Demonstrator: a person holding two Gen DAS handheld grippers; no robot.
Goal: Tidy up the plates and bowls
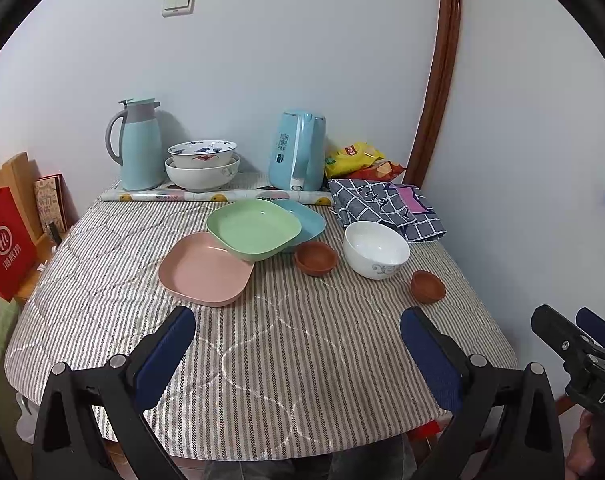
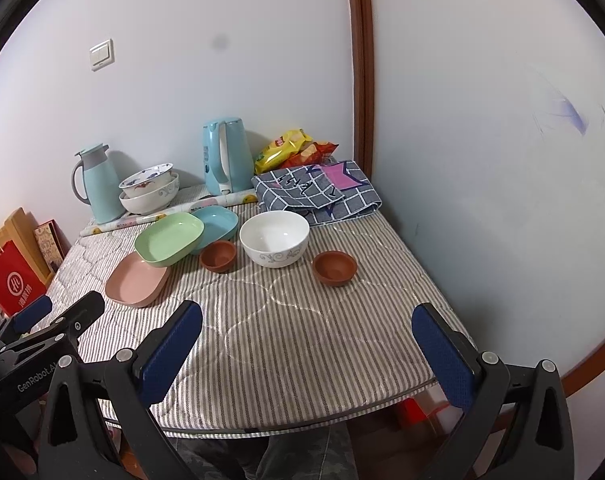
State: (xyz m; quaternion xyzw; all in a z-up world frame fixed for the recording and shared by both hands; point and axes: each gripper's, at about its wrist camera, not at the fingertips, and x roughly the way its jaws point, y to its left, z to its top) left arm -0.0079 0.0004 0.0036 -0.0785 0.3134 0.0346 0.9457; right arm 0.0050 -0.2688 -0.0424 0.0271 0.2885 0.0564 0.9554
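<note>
On the striped tablecloth lie a pink plate (image 1: 205,269) (image 2: 136,278), a green plate (image 1: 253,228) (image 2: 169,239) overlapping it, and a blue plate (image 1: 308,220) (image 2: 218,222) partly under the green one. A white bowl (image 1: 375,249) (image 2: 274,238) stands between two small brown bowls: one to its left (image 1: 316,257) (image 2: 217,255), one to its right (image 1: 427,286) (image 2: 334,267). My left gripper (image 1: 298,350) hangs open over the table's near edge, nothing between its fingers. My right gripper (image 2: 307,346) is open too, empty, near the front edge.
At the back stand a light-blue thermos jug (image 1: 136,146), two stacked patterned bowls (image 1: 202,166), a blue kettle (image 1: 298,156), snack bags (image 1: 358,158), a rolled mat (image 1: 218,196) and a folded checked cloth (image 1: 386,206). A red paper bag (image 1: 6,240) stands left of the table. Walls close in behind and right.
</note>
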